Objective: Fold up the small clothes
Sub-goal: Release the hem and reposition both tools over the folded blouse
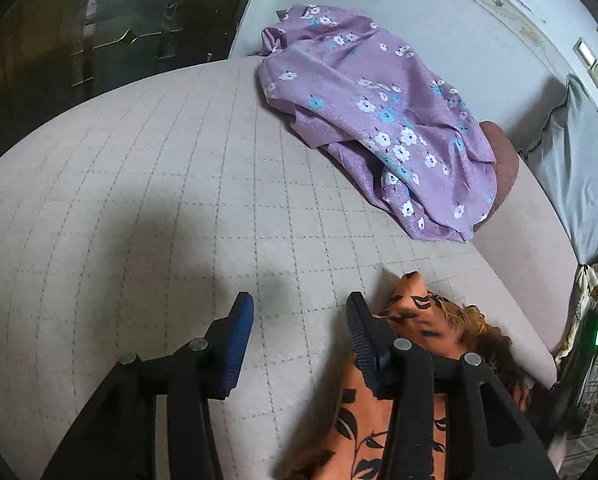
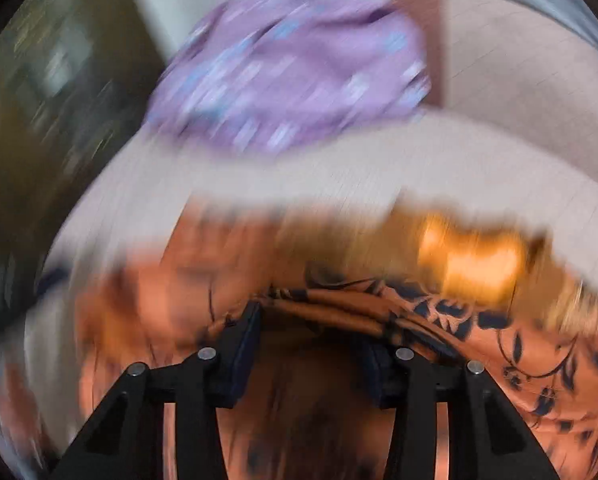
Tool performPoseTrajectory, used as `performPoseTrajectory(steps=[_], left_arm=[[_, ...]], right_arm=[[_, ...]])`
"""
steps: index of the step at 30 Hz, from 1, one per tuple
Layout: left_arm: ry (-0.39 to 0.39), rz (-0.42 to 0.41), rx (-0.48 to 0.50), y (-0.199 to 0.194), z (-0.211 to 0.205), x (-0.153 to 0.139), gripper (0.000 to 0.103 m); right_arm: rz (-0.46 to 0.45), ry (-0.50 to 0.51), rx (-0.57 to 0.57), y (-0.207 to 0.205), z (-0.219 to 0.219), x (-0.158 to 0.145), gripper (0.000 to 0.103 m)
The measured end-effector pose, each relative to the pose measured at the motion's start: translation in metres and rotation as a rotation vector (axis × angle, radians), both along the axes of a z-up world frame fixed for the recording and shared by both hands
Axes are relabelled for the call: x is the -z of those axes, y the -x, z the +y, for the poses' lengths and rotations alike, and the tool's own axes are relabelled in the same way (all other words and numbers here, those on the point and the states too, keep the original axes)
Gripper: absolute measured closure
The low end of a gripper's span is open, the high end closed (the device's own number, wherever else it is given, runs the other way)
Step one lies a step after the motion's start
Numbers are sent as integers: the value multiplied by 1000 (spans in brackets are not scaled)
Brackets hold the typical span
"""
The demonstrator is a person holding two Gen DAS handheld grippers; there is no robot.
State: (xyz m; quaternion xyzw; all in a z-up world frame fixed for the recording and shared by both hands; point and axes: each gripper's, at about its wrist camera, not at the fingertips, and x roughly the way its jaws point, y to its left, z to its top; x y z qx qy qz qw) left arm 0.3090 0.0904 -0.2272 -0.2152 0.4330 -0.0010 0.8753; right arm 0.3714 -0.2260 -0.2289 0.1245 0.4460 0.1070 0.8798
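Risk sits mainly with the orange cloth printed with dark leaf sprigs (image 1: 415, 320), which lies at about five o'clock in the left wrist view on the pale quilted bed cover with stitched squares (image 1: 159, 184). The left claw (image 1: 299, 320) is released, its blue pads standing apart over bare cover, with the cloth just outside its right-hand finger, so closing here would catch nothing or only a stray corner. In the right wrist view everything is smeared, yet a rolled edge of the same orange cloth (image 2: 339, 308) runs across the front of the right claw (image 2: 311, 332); its fingers stand apart, and I cannot tell whether the pads press on that edge or merely lie behind it. If the cloth is draped rather than gripped, a quick sweep could fling it off or drag it into a bunch, spoiling any fold line. The crumpled lilac garment with white and blue flowers (image 1: 371, 120) lies well apart at one o'clock, unfolded, near the bed's far edge, where a careless tug could slide it off.
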Motion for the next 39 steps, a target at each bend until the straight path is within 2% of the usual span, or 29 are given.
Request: performPoseTrajectory(steps=[2, 4, 6, 8, 10, 12, 15, 17, 19, 20, 22, 25, 29, 33, 36, 37, 39], left_arm=[[-8, -5, -4, 0, 0, 1, 54], [-3, -10, 5, 3, -2, 2, 54], [-1, -5, 48, 2, -12, 2, 54], [-11, -18, 82, 4, -22, -1, 54], [-43, -32, 130, 7, -37, -4, 51], [-87, -30, 200, 8, -55, -1, 38], [-138, 15, 268, 1, -77, 14, 35], [-156, 84, 300, -10, -87, 31, 31], [-167, 146, 298, -19, -88, 45, 26], [-150, 121, 279, -21, -85, 43, 25], [-140, 126, 253, -25, -81, 36, 25], [-124, 83, 200, -24, -67, 20, 25], [-173, 46, 122, -24, -50, 4, 25], [-238, 91, 74, -29, -35, 11, 25], [-229, 128, 63, -31, -29, 18, 25], [-225, 135, 68, -32, -29, 19, 25], [-228, 128, 75, -33, -29, 17, 25]], right_arm=[[-85, -104, 204, -27, -34, -18, 55], [-136, -198, 316, -24, -60, -32, 55], [-173, -191, 325, -8, -72, -42, 55], [-180, -110, 315, 16, -82, -46, 55], [-142, -30, 313, 45, -102, -38, 55], [-90, 17, 359, 67, -135, -22, 55], [12, -36, 466, 79, -188, 9, 55], [54, -44, 533, 88, -219, 28, 54], [170, -21, 580, 85, -235, 56, 55], [176, -20, 586, 86, -238, 58, 55], [133, 20, 568, 80, -224, 42, 54], [56, -43, 455, 63, -188, 16, 54], [-2, -92, 139, 26, -82, -16, 54], [18, -139, -105, -4, 20, -14, 54], [51, -121, -150, -36, 72, -2, 54], [64, -106, -124, -54, 86, 4, 54], [64, -70, -57, -70, 84, 14, 55]])
